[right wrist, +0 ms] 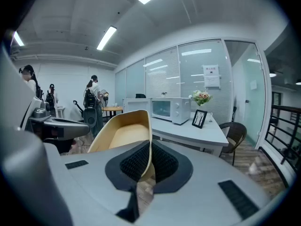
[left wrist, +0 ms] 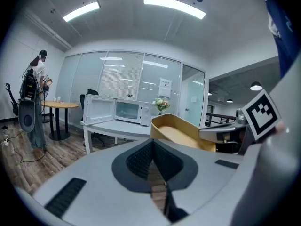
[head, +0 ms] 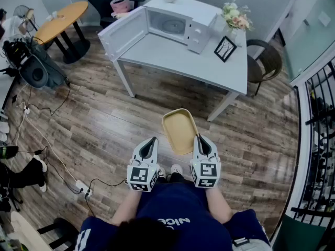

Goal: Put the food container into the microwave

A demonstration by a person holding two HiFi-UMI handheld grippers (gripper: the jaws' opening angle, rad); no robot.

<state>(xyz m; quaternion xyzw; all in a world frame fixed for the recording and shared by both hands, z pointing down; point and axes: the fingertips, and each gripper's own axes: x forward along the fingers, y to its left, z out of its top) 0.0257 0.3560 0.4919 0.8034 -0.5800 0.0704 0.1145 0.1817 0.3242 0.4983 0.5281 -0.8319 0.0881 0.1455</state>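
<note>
A shallow tan food container (head: 179, 131) hangs in mid-air over the wood-plank floor (head: 104, 124), open side up, its inside bare in both gripper views. The right gripper (head: 202, 140) carries it alone — its two dark pads are pressed on the container's right-hand wall, with the thin rim standing up between them. Just beside it, the left gripper (head: 149, 143) rides level with its partner, jaws drawn together with nothing between them and clear of the container's left edge.

Well ahead of the person stands a white table (head: 209, 69). On its far corner sits a white microwave (head: 180, 25), its door (head: 123, 33) swung wide to the left and the cavity open to the room. Right of the microwave are a bunch of flowers (head: 235, 17) and a small black picture frame (head: 225, 48); a brown chair (head: 266, 61) is pulled up at the table's right end. Off to the left stands a round wooden table (head: 60, 20).
</note>
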